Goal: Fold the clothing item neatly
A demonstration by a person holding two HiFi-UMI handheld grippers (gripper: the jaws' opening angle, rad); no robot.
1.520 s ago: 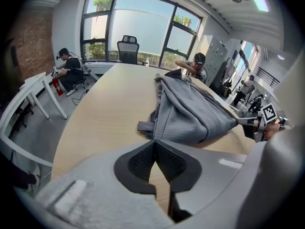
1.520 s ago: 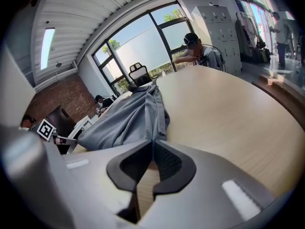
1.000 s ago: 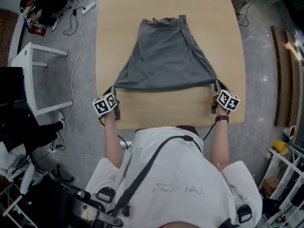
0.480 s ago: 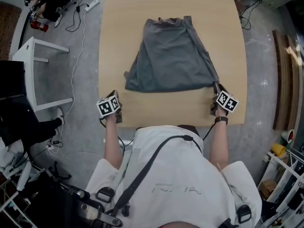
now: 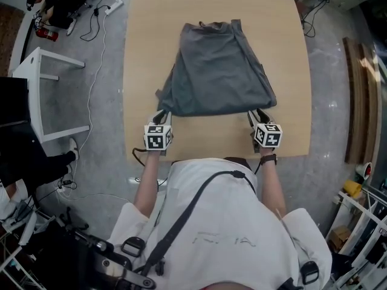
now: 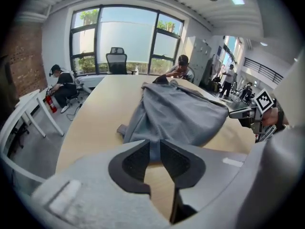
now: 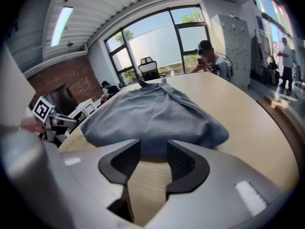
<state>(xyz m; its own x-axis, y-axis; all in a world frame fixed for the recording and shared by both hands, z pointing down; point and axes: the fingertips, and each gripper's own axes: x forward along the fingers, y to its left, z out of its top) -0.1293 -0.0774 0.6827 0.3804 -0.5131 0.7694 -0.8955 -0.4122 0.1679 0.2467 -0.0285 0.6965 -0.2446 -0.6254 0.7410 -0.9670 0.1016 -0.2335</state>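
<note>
A grey garment [image 5: 217, 71] lies bunched on the wooden table [image 5: 211, 141], its wide hem toward me. My left gripper [image 5: 162, 115] sits at the hem's left part. Its jaws are opening, and in the left gripper view [image 6: 153, 149] the cloth [image 6: 176, 113] lies just past the pads, which do not press on it. My right gripper [image 5: 259, 113] sits at the hem's right part, jaws also opening. The right gripper view [image 7: 153, 149] shows the cloth [image 7: 152, 113] just ahead of the gap, not pinched.
The table's near edge is close behind both grippers, against my body. A small white table [image 5: 42, 95] stands on the floor to the left, cables and a power strip [image 5: 112, 8] at the far left. Wooden planks [image 5: 360, 101] lie to the right.
Both grippers held the hem's corners stretched wide; first the left, then the right let go. The hem drew in, and both grippers moved inward along it with jaws parted.
</note>
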